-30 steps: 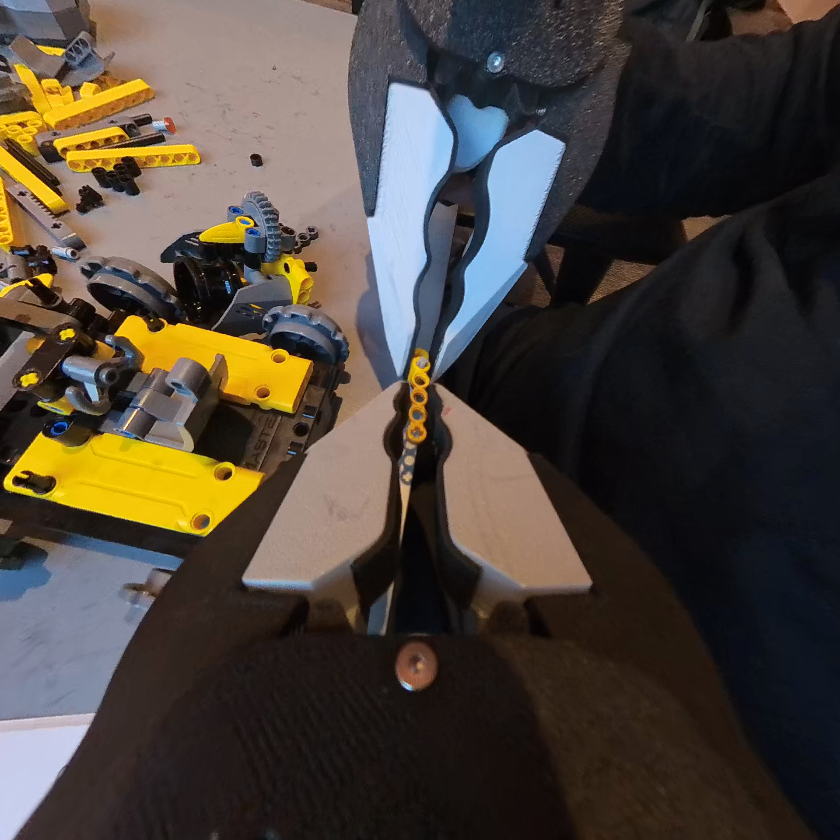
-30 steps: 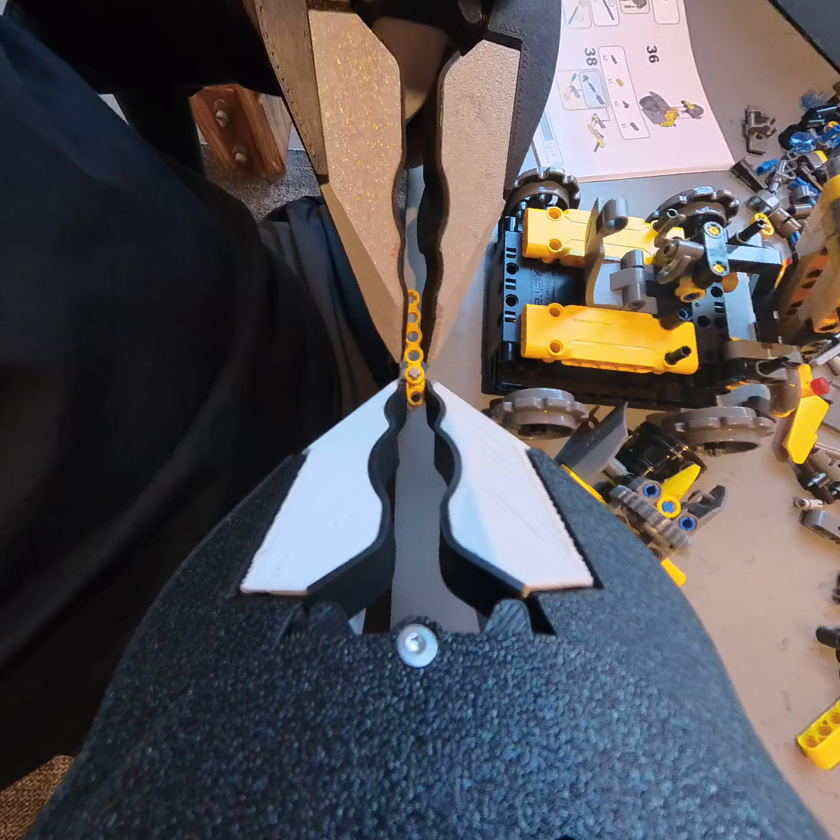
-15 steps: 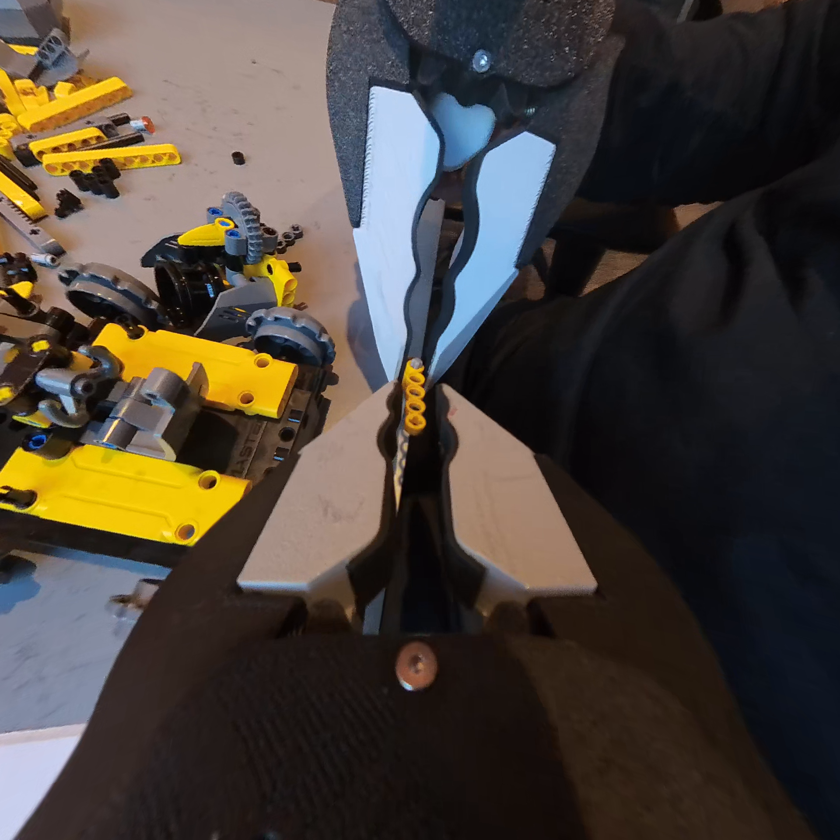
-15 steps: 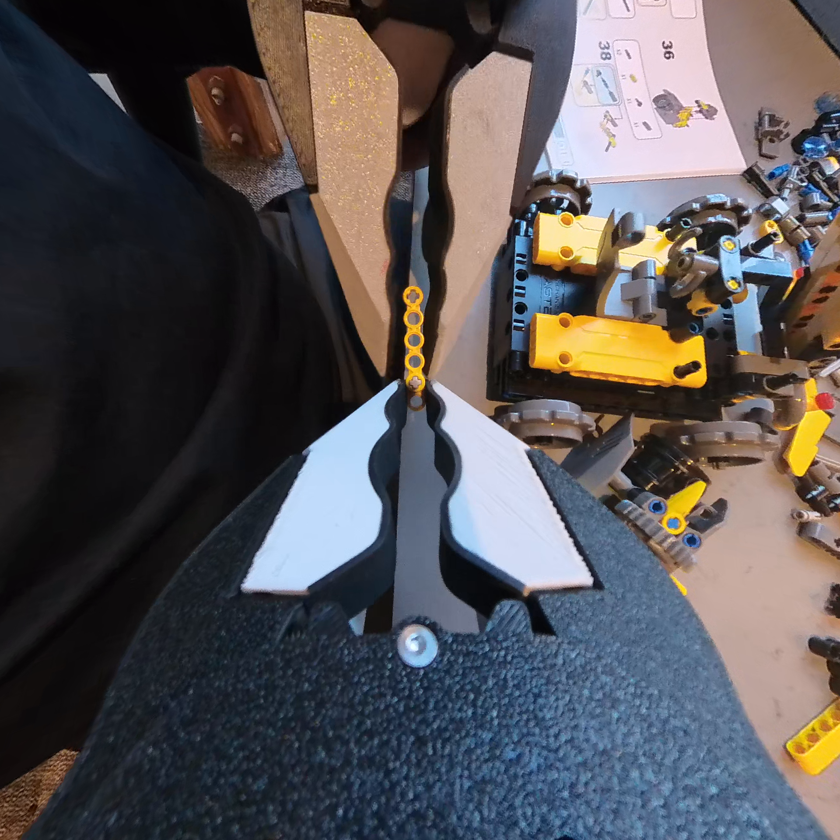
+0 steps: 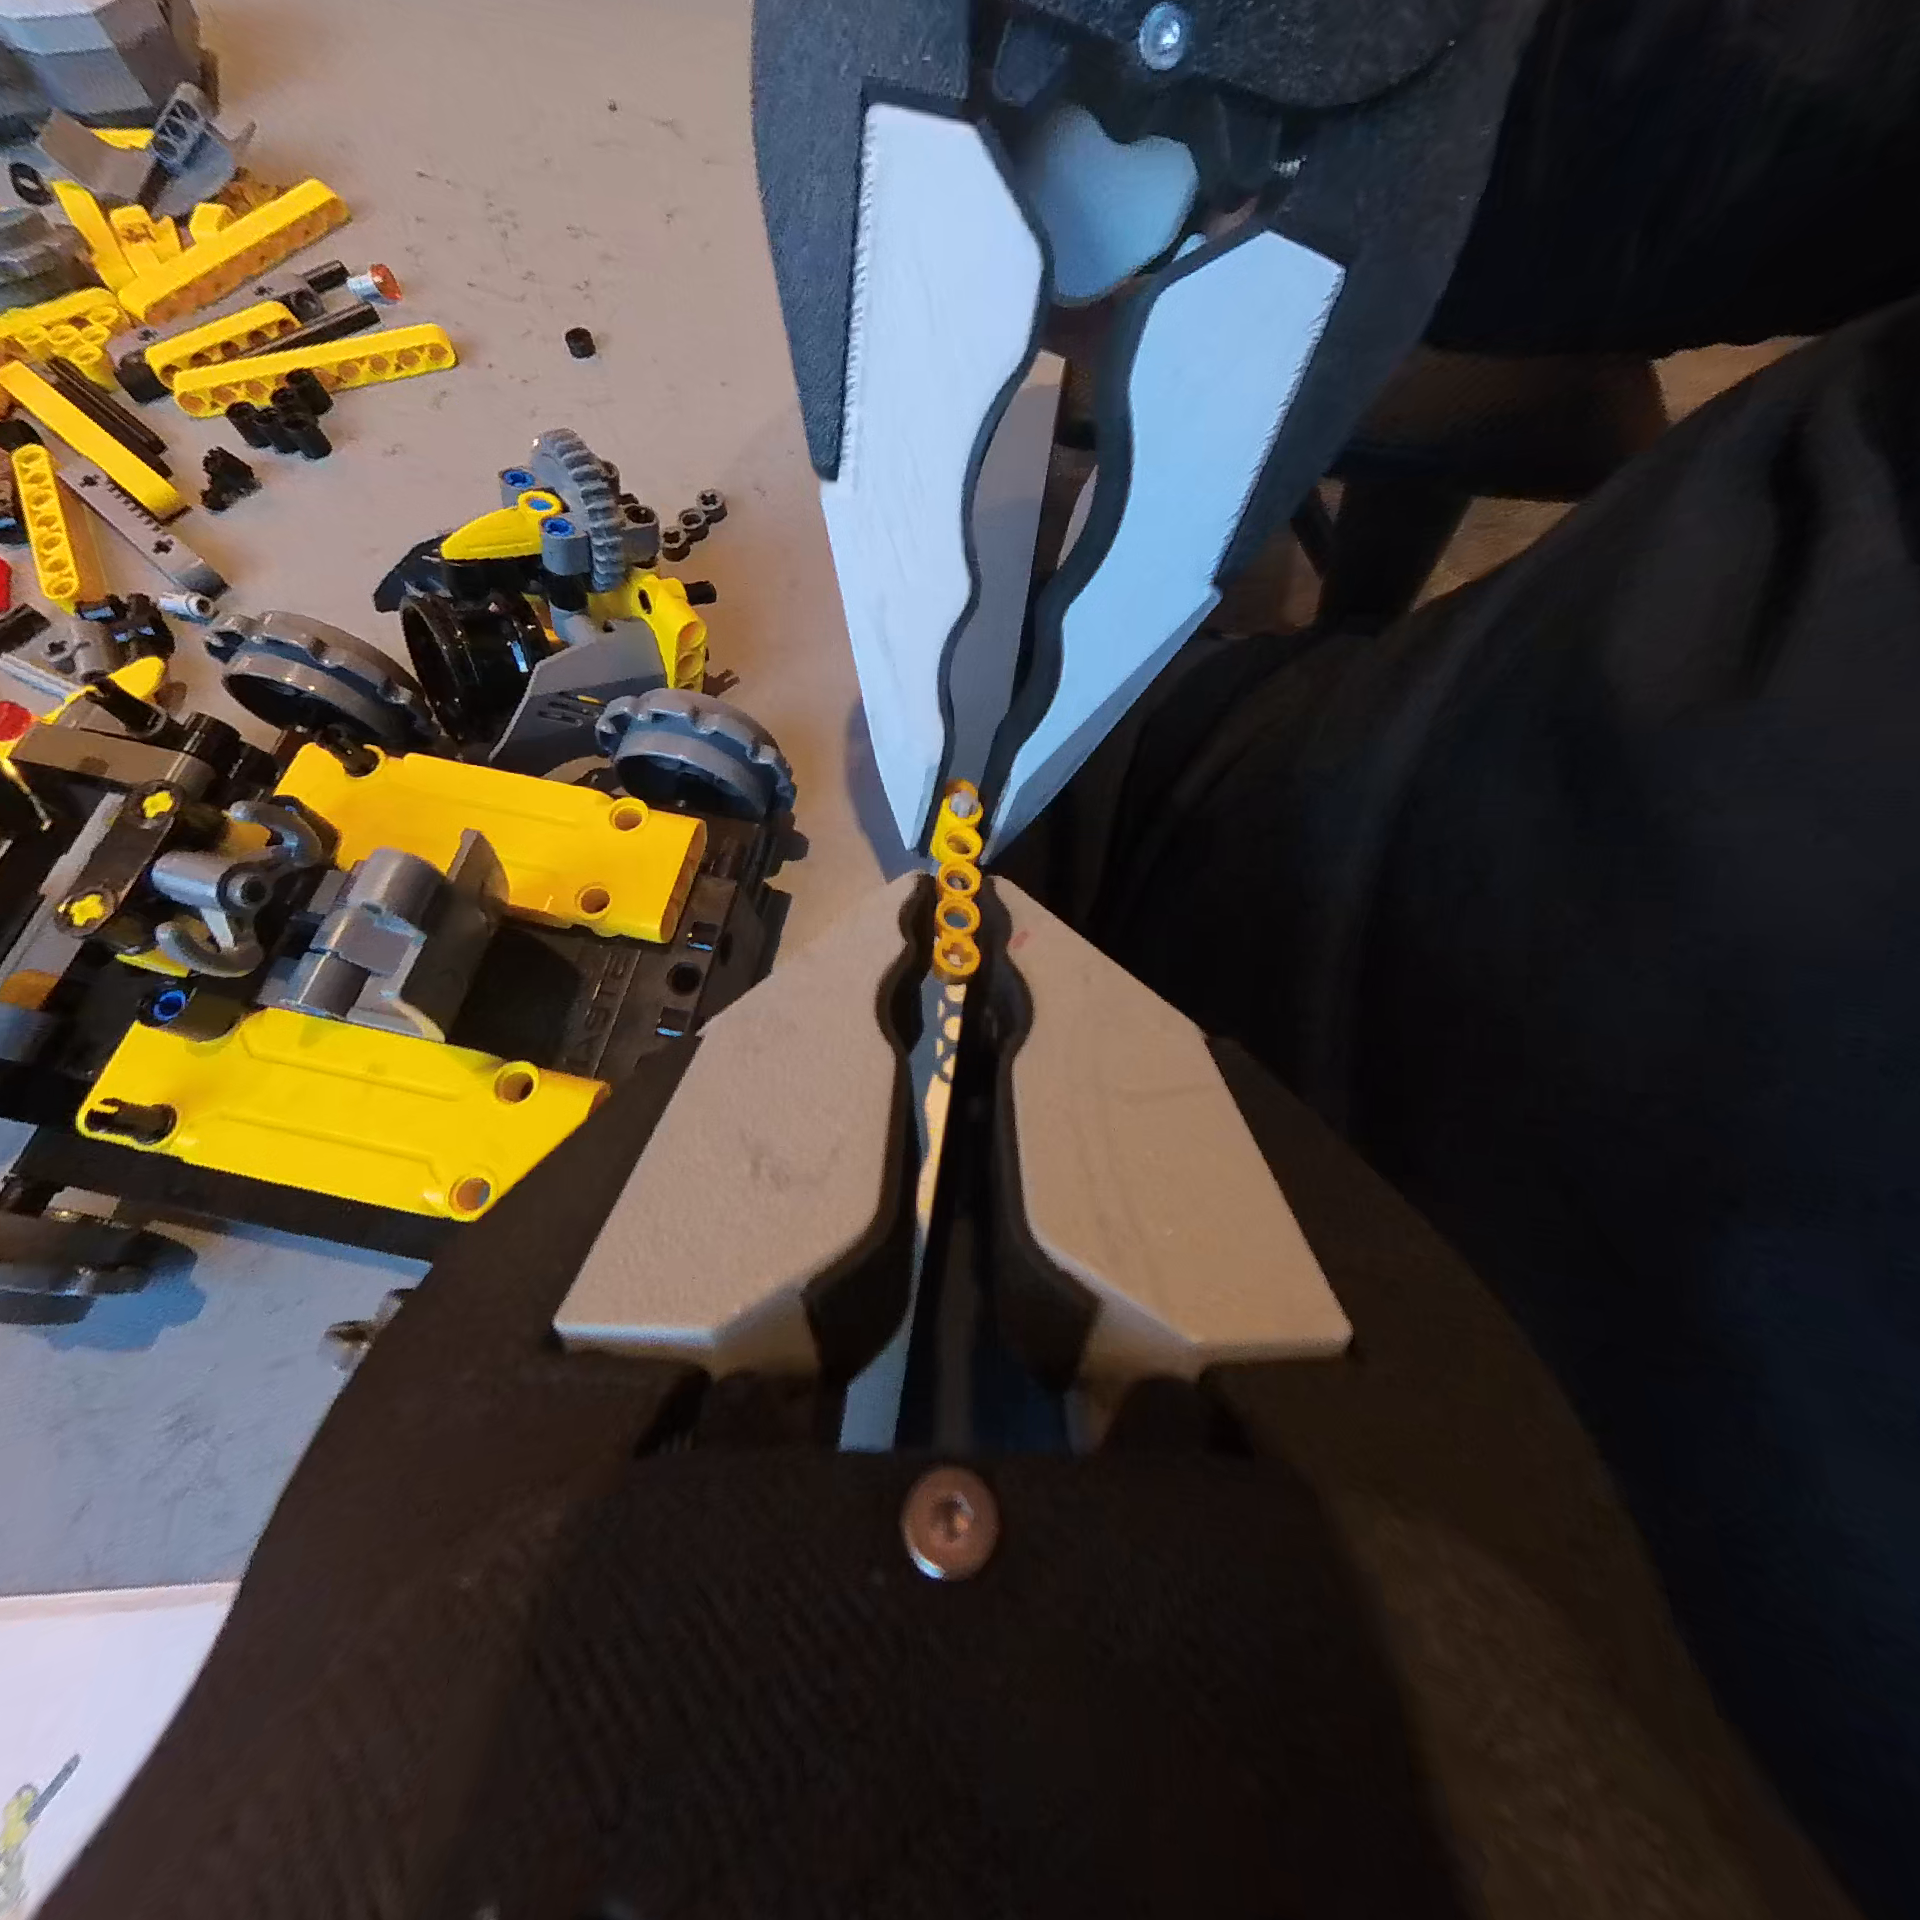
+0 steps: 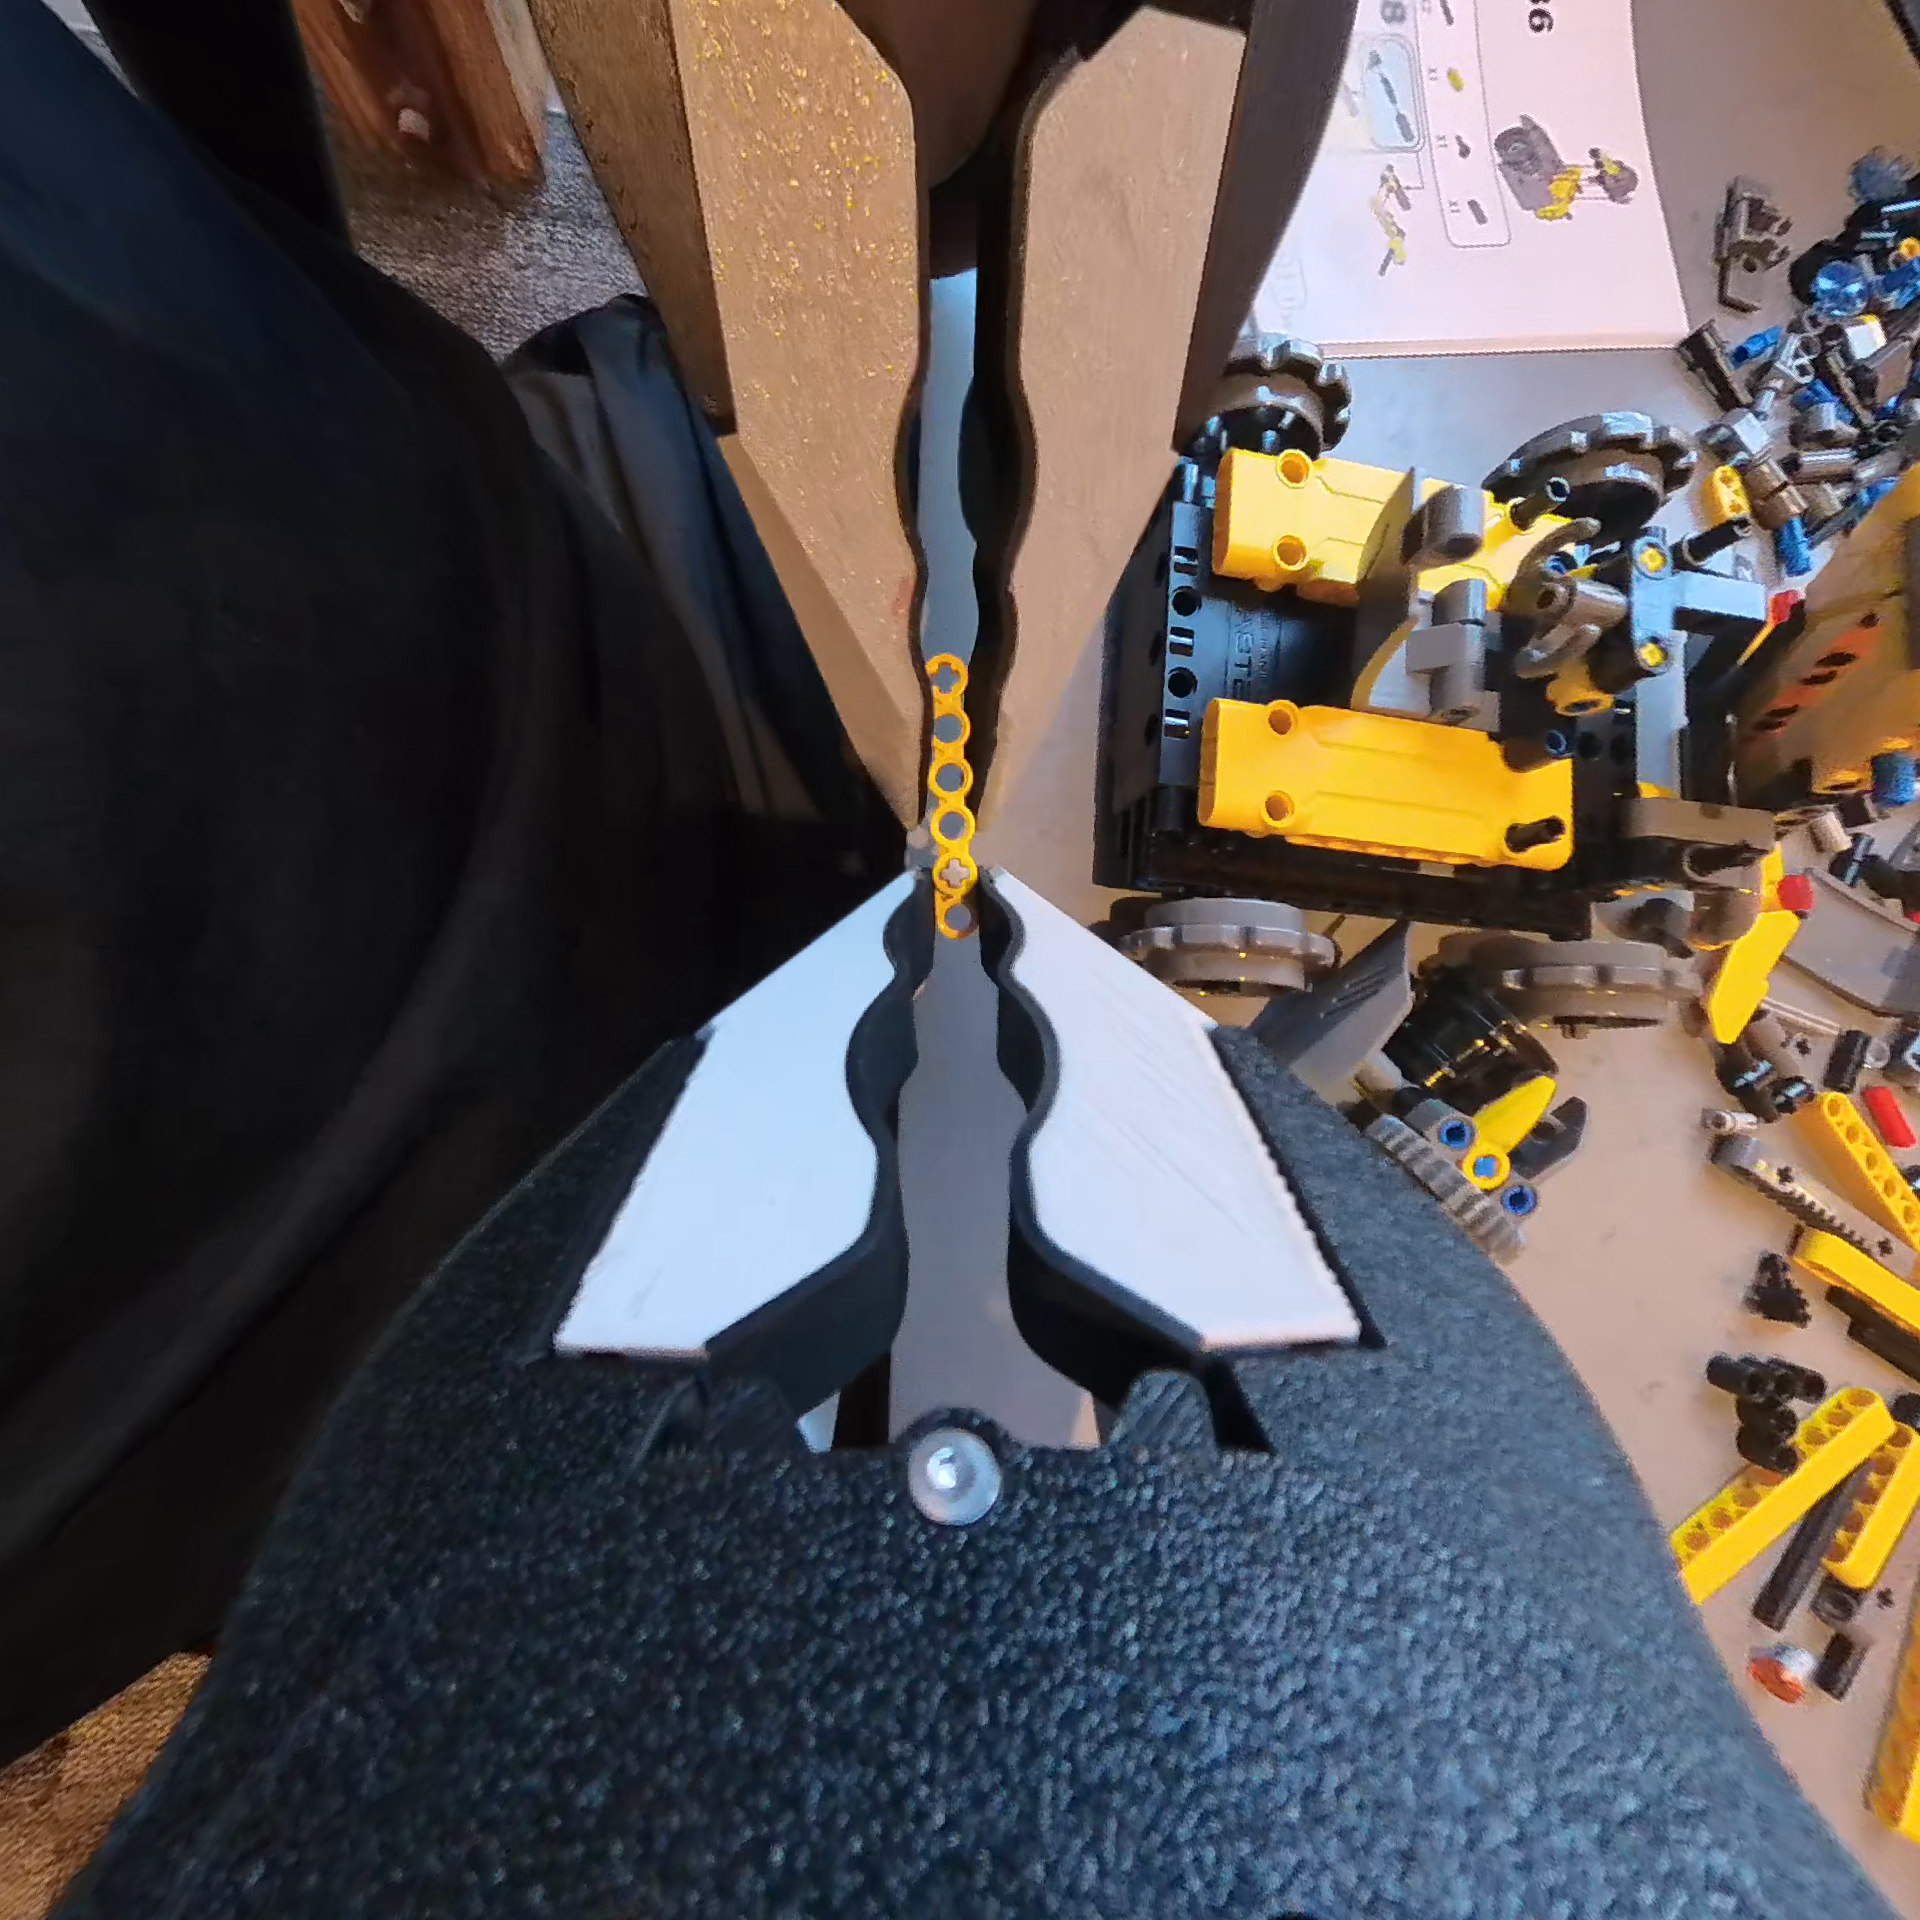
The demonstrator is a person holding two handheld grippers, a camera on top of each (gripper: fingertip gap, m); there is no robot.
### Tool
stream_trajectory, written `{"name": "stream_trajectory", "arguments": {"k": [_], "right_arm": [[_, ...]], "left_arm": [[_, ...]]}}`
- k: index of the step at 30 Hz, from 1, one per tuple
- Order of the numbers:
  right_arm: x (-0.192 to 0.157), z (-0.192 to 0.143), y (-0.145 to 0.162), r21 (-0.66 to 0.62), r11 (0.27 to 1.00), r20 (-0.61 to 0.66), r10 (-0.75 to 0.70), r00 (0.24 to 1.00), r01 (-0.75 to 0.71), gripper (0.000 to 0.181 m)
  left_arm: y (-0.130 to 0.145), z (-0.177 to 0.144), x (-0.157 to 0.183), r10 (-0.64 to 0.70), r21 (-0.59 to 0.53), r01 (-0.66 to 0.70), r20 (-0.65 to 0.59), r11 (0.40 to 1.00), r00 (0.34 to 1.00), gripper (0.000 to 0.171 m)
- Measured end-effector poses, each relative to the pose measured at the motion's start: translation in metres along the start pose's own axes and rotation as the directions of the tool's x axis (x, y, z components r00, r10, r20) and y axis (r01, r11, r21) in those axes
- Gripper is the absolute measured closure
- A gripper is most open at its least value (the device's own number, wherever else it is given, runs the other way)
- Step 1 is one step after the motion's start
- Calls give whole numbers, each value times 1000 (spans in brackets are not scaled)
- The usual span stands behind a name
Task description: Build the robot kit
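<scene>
A thin yellow beam with a row of holes (image 5: 956,914) (image 6: 951,779) is held in the air between my two grippers, which meet tip to tip. My left gripper (image 5: 956,899) is shut on one end; it also shows in the right wrist view (image 6: 951,826), coming in from above. My right gripper (image 6: 954,883) is shut on the other end, where a small grey pin (image 6: 954,871) sits in a hole. It comes in from above in the left wrist view (image 5: 956,847).
A yellow-and-black brick vehicle (image 5: 416,935) (image 6: 1382,769) stands on the beige table (image 5: 571,156) beside the grippers. A small gear assembly (image 5: 561,603), loose yellow beams (image 5: 301,358) (image 6: 1787,1496) and an instruction booklet (image 6: 1455,156) lie around. A person's dark clothing (image 5: 1558,935) fills the other side. My two grippers' fingertips are within a few centimetres of each other.
The grippers stay tip to tip on the beam. In the right wrist view the left gripper has come closer, and more of the beam's holed face shows between its fingers.
</scene>
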State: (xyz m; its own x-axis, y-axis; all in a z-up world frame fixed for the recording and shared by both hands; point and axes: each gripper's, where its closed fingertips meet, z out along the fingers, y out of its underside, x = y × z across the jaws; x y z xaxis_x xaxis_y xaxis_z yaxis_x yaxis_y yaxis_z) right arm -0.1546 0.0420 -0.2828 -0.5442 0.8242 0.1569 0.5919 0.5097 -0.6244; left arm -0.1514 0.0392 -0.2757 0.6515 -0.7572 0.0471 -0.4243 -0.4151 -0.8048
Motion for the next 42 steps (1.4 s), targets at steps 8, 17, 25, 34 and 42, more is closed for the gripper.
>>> {"name": "stream_trajectory", "arguments": {"k": [8,17,25,34,42], "right_arm": [[1,-6,-3,37,999,8,20,1000,-20,173],[0,-3,-3,58,997,44,47,998,-49,174],[-1,-5,-4,74,996,49,48,998,-52,173],[-1,-5,-5,70,997,40,25,999,-27,174],[1,-1,-8,91,995,38,44,998,-48,174]], "left_arm": [[3,2,1,-24,-5,24,-25,1000,999,167],[-6,-1,1,-53,45,55,-34,997,998,166],[-6,-1,3,-21,43,23,-35,999,999,167],[-4,-2,3,-40,29,42,-43,999,998,167],[-2,-5,-1,11,16,-11,10,1000,1000,167]]}}
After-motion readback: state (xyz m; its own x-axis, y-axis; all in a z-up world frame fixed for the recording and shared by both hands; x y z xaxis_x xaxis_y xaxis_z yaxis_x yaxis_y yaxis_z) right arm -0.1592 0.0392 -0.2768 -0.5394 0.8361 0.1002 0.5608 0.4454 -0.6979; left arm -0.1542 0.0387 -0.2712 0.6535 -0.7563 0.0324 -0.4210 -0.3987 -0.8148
